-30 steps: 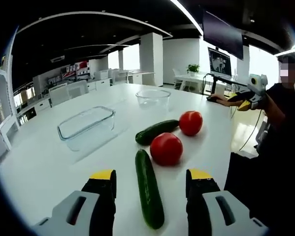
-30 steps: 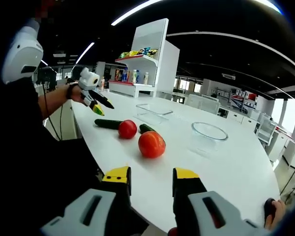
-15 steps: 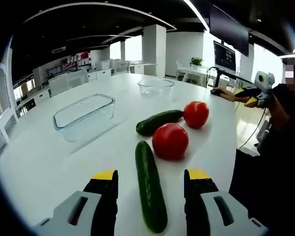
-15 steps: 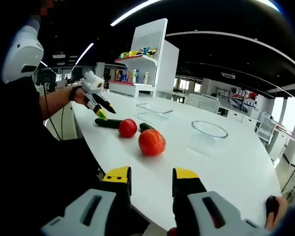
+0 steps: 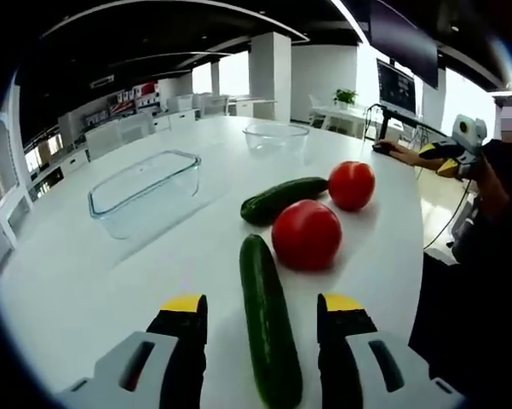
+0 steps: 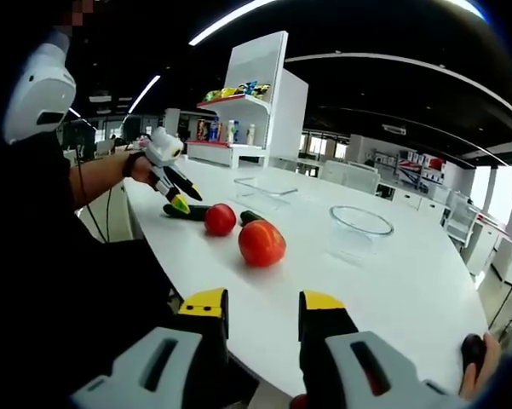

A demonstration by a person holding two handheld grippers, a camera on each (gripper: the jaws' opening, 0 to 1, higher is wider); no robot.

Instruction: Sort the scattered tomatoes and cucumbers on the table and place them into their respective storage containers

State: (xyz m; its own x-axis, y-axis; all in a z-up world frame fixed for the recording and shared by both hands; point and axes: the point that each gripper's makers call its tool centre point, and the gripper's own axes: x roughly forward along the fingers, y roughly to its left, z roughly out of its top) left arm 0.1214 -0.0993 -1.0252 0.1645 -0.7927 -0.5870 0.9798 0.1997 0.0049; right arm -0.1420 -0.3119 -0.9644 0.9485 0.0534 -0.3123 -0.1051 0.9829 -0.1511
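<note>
The left hand-held gripper (image 5: 262, 307) is wide open, one jaw on each side of the near cucumber (image 5: 269, 328), and it holds nothing; whether it touches the cucumber I cannot tell. The right hand-held gripper (image 6: 261, 300) is also open and empty, low over the tabletop (image 5: 85, 281) edge. There are two cucumbers, two tomatoes and two glass containers. The near cucumber's long axis points away along the jaws. The far cucumber (image 5: 283, 199) lies across, between the near tomato (image 5: 306, 235) and the far tomato (image 5: 351, 185).
</note>
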